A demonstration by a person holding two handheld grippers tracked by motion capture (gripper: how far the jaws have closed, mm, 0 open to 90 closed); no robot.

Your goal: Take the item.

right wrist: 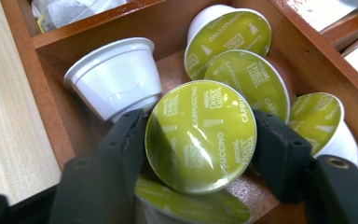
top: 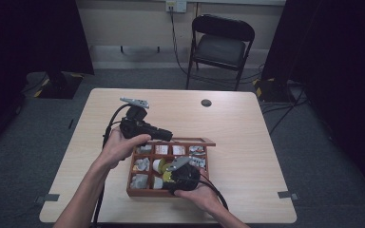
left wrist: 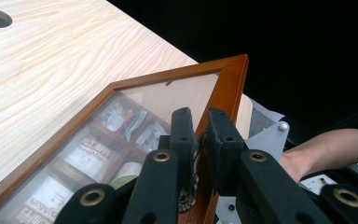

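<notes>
Item: wooden compartment box (top: 138,191) with glass-paned hinged lid (left wrist: 168,95), standing near the middle of the counter (top: 237,118), toward its near edge

Left gripper (top: 164,135): held at the far left corner of the box; jaws clamped on the lid's wooden frame, lid raised and tilted

Right gripper (right wrist: 198,135): over the near compartments; jaws pressed on both sides of a green-foiled cappuccino capsule (right wrist: 200,135), foil facing the camera

Capsule location: a near middle compartment, among other green-foiled capsules (right wrist: 249,79) and one white capsule (right wrist: 114,77) lying on its side

Other contents: sachets (left wrist: 121,119) and labelled packets (left wrist: 86,151) seen through the glass

Surroundings: folding chair (top: 221,45) beyond the far edge
</notes>
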